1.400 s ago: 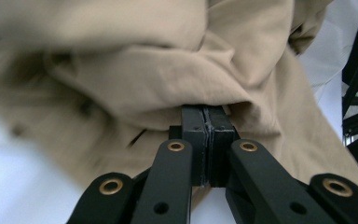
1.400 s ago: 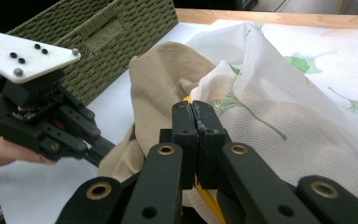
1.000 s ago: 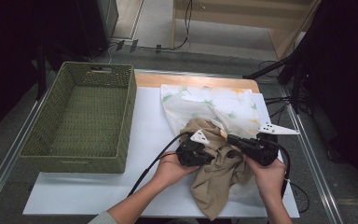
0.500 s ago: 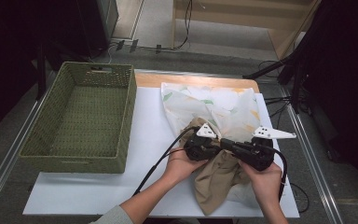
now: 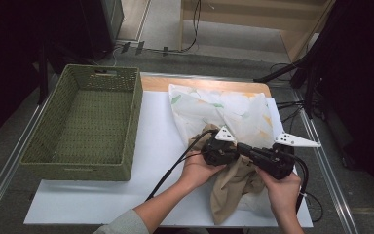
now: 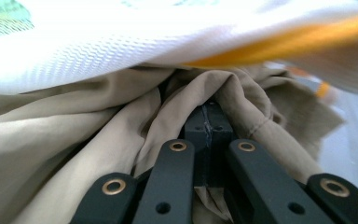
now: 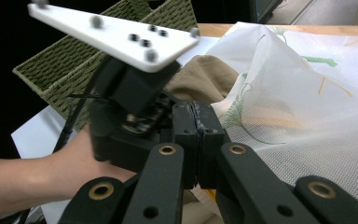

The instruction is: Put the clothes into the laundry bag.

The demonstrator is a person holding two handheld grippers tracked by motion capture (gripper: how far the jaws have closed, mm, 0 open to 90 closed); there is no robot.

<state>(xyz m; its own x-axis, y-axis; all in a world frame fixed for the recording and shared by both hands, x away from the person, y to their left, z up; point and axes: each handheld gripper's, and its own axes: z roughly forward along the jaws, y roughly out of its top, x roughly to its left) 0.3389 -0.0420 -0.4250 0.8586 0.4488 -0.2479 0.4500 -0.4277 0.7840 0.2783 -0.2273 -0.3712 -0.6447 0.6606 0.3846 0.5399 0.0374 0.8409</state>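
- A green woven basket [image 5: 83, 122] sits at upper left of the high view; nothing lies in it.
- Centre right, the tan cloth [image 5: 233, 187] lies bunched on the white table [image 5: 102, 195], partly under a white patterned cloth [image 5: 224, 109].
- Left gripper [image 6: 208, 122]: jaws closed, tan cloth bunched around them.
- Right gripper [image 7: 196, 125]: jaws closed; whether they pinch fabric, I cannot tell.
- Advice: pull the grippers apart evenly to spread the cloth flat.

Lab: cables [image 5: 190, 29], metal-framed table [image 5: 331, 195]
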